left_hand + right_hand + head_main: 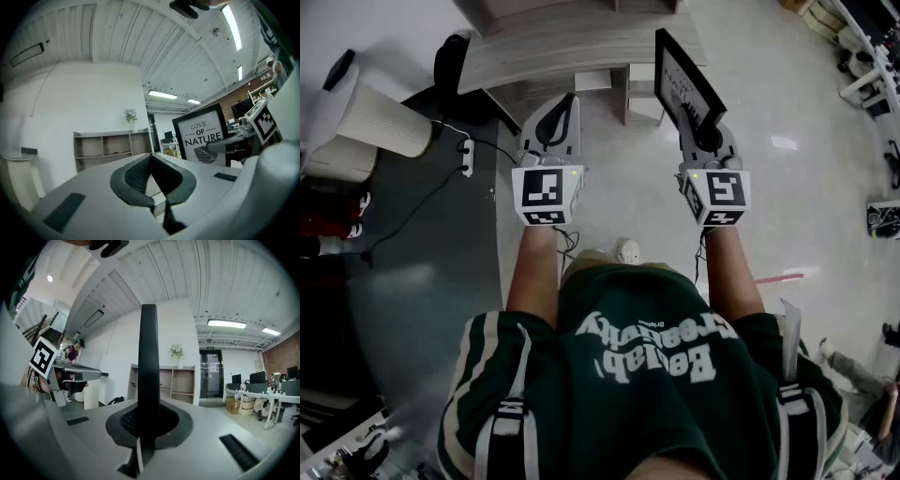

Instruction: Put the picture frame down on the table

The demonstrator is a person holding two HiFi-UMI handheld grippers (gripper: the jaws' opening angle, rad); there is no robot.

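The right hand-held gripper (pixel 705 141) clamps the picture frame (pixel 681 80), the left hand-held gripper (pixel 559 122) closed and empty

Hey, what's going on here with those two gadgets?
A person stands holding a tool in each hand. The right tool is shut on the edge of a black picture frame, held upright in the air. The left tool is shut and empty. The frame is not yet down on the wooden table ahead.

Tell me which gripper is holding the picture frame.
The right gripper: its jaws clamp the edge of the black frame, which stands up from it. The left gripper is shut on nothing.
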